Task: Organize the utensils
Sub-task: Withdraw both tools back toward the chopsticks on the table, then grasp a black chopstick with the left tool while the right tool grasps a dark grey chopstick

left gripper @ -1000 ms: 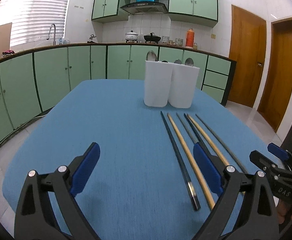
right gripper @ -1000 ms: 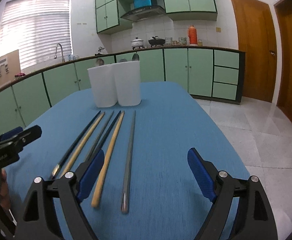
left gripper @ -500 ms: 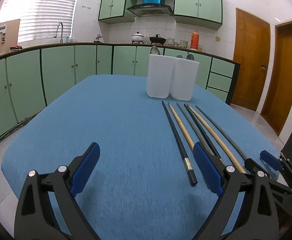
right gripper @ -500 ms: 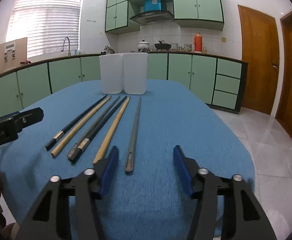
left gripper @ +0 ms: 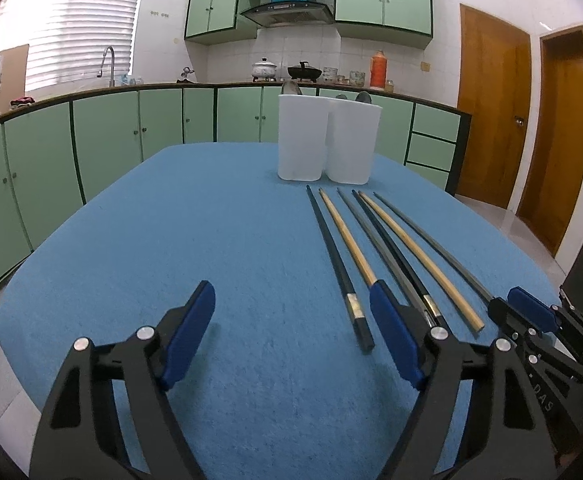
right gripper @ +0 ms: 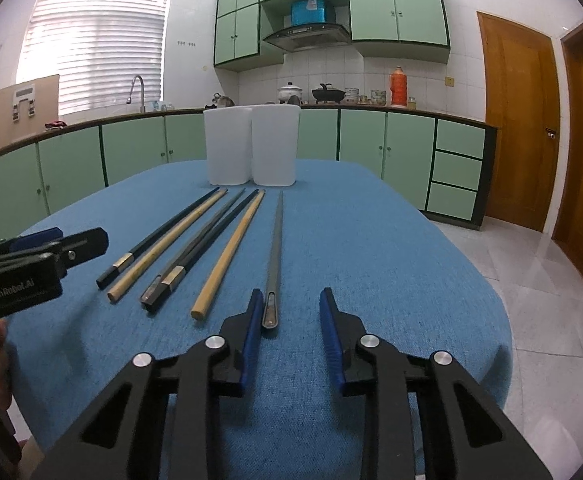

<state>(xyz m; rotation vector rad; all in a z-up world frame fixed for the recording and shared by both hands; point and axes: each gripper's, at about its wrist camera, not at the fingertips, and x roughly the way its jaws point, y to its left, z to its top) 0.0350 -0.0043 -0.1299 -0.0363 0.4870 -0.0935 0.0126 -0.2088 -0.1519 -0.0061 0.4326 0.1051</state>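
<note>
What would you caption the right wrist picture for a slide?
Open right tongs straddle the near end of a grey chopstick on the blue table.

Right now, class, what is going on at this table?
A person holds a gripper in each hand over a blue table. Six chopsticks lie in a row before two white holders. The right gripper, open, brackets the near end of the grey chopstick. The left gripper is open, holding nothing.
</note>
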